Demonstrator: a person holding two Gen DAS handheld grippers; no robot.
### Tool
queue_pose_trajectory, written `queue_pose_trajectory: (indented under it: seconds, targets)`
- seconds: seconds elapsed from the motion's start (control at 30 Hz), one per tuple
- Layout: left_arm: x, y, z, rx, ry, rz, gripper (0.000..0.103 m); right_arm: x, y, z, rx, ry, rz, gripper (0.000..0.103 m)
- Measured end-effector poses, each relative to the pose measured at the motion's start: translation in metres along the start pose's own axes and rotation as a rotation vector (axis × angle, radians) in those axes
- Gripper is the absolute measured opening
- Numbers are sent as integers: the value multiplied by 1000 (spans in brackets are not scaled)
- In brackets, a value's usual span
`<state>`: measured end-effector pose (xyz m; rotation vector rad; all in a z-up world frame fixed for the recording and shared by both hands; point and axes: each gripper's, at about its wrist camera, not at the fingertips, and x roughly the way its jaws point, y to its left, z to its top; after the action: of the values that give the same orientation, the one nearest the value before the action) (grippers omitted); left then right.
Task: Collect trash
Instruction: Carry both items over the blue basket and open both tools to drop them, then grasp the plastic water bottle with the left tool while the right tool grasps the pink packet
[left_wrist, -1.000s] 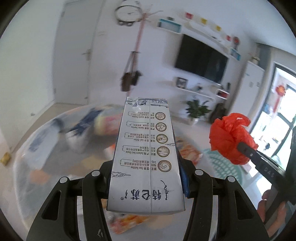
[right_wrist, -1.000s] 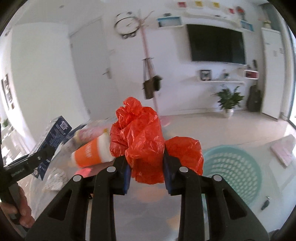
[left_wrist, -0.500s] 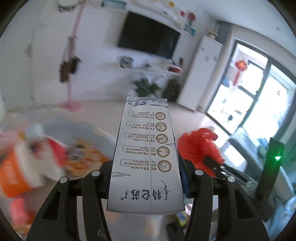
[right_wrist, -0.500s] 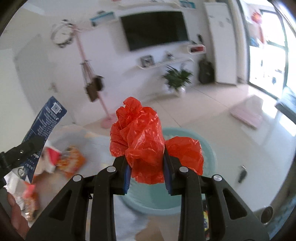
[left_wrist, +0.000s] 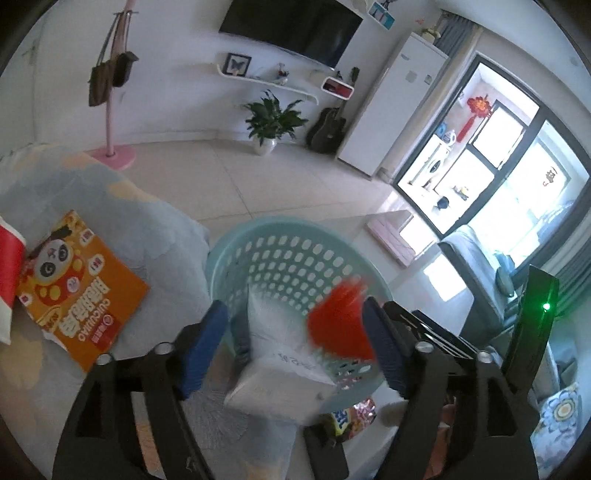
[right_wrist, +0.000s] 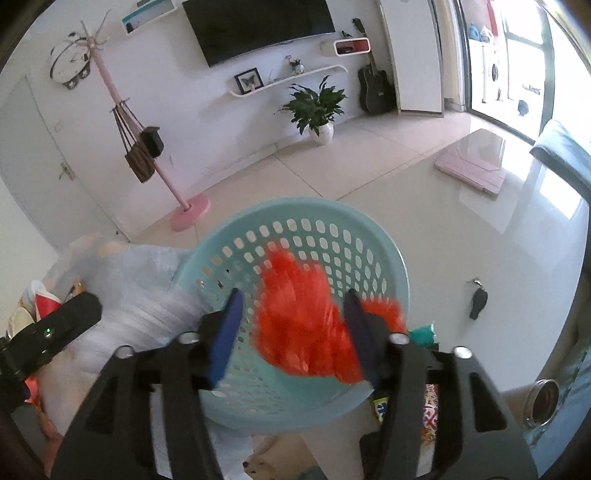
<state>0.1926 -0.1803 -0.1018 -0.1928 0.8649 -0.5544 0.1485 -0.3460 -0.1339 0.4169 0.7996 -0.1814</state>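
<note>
Mid-drop over the basket (right_wrist: 369, 236), both loads at once. Left gripper (left_wrist: 295, 347) spread wide, jaws just opened, pads clear of the carton (left_wrist: 284, 369), which tips blurred between them and down past the near rim. Right gripper (right_wrist: 291, 325) likewise just opened, pads apart, red bag (right_wrist: 299, 317) smeared by motion between them and apparently no longer pinched, though blur makes any last contact with the right pad hard to rule out. In the left view, the same red bag (left_wrist: 340, 325) streaking down inside the basket (left_wrist: 258, 236), just beside the carton.

Done so far, judging from this: two pieces carried to the basket and let go above it; both on course to land inside, not yet settled. Basket bottom mostly hidden behind grippers and falling items, so earlier contents not readable.

Left to do: more trash on the cloth-covered table (left_wrist: 155, 236) beside the basket. Orange snack packet (left_wrist: 77, 288) lying flat, near the table edge. Red-and-white cup (left_wrist: 9, 273) at the far left, partly cut off. From the right view, more cups or bowls (right_wrist: 33, 306) at the left margin, and colourful wrappers (right_wrist: 430, 410) low beside the basket, possibly on the floor. So several more trips likely before the job is finished.
</note>
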Motion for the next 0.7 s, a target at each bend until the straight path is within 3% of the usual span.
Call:
queue_pose_trajectory:
  seconds: [0.27, 0.6, 0.7]
  targets:
    - [-23, -7, 3, 13, -45, -4, 74, -13, 1, -1, -7, -26, 3, 60]
    - [-80, -4, 1, 27, -167, -5, 74, -57, 47, -3, -110, -115, 18, 67]
    - [-104, 2, -3, 26, -209, 4, 74, -71, 68, -6, -141, -135, 37, 83]
